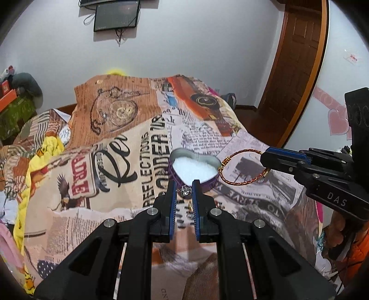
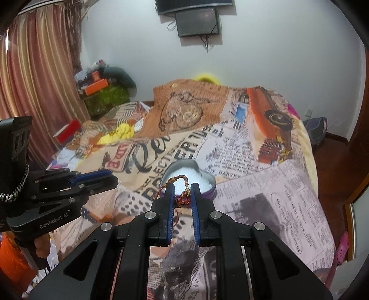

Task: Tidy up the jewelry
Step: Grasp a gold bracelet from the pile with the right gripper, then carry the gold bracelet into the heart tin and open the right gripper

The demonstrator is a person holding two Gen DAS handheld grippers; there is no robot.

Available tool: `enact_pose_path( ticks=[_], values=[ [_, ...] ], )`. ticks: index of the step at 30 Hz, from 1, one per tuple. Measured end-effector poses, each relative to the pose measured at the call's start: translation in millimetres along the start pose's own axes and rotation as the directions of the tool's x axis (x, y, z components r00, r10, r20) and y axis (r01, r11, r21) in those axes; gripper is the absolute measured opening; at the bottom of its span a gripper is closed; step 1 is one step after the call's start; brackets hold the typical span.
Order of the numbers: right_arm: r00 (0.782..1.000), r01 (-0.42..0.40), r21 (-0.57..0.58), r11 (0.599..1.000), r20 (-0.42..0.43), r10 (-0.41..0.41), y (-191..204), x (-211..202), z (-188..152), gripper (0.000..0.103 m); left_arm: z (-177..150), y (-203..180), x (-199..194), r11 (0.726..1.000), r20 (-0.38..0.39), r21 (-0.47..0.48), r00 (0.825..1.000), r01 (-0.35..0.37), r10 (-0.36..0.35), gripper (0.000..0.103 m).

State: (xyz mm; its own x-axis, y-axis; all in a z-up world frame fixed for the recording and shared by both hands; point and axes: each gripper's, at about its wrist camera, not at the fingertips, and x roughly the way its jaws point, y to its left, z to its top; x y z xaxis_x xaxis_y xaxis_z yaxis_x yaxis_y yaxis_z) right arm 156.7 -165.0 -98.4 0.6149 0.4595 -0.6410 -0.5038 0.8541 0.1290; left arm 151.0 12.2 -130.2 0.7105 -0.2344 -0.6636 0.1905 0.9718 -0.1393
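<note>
A heart-shaped purple tin (image 1: 208, 183) with white filling sits open on the printed bedspread; it also shows in the right wrist view (image 2: 211, 190). My left gripper (image 1: 184, 190) is shut on a small silver pendant (image 1: 185, 191) just in front of the tin's near point. A small gold piece (image 1: 190, 206) hangs below it. My right gripper (image 2: 181, 192) is shut on a red and gold braided bracelet (image 2: 183, 200) and holds it at the tin's near edge. In the left wrist view the bracelet (image 1: 239, 161) hangs from the right gripper (image 1: 265, 159) beside the tin.
The bedspread (image 1: 129, 161) covers a bumpy bed with yellow cloth (image 1: 49, 147) at its left. A wooden door (image 1: 297, 64) stands at the right. Boxes and clutter (image 2: 101, 92) sit by curtains (image 2: 39, 80) at the far left. A screen (image 2: 198, 22) hangs on the wall.
</note>
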Motion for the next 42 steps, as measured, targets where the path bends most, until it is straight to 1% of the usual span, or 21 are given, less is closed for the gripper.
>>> enact_pose_path(
  ticks=[5, 9, 17, 22, 29, 35, 42],
  values=[
    [1.000, 0.011, 0.001, 1.000, 0.028, -0.011, -4, 1, 8, 0.012, 12, -2, 2, 1.000, 0.030, 0.008, 1.000, -0.004, 0.003, 0.012],
    [0.999, 0.011, 0.006, 1.000, 0.044, -0.011, -8, 6, 13, 0.012, 20, -2, 10, 1.000, 0.038, 0.011, 0.999, -0.007, 0.006, 0.012],
    [1.000, 0.002, 0.011, 1.000, 0.027, -0.002, -17, 30, 19, 0.012, 31, 0, 35, 1.000, 0.025, 0.014, 1.000, -0.009, 0.009, 0.012],
    [1.000, 0.000, 0.024, 1.000, 0.003, 0.000, -22, 49, 18, 0.012, 34, 2, 52, 1.000, 0.009, 0.015, 1.000, -0.011, 0.011, 0.012],
    [0.998, -0.048, 0.046, 0.998, -0.049, 0.050, -31, 75, 18, 0.012, 35, 9, 79, 1.000, -0.039, -0.002, 0.999, 0.006, -0.006, 0.012],
    [0.991, -0.069, 0.012, 0.998, -0.115, 0.070, -29, 93, 14, 0.012, 31, 10, 98, 0.999, -0.097, -0.007, 0.995, 0.032, -0.033, 0.012],
    [0.981, -0.068, -0.036, 0.997, -0.185, 0.060, -26, 104, 7, 0.012, 27, 8, 115, 0.998, -0.145, -0.008, 0.988, 0.056, -0.057, 0.012]
  ],
)
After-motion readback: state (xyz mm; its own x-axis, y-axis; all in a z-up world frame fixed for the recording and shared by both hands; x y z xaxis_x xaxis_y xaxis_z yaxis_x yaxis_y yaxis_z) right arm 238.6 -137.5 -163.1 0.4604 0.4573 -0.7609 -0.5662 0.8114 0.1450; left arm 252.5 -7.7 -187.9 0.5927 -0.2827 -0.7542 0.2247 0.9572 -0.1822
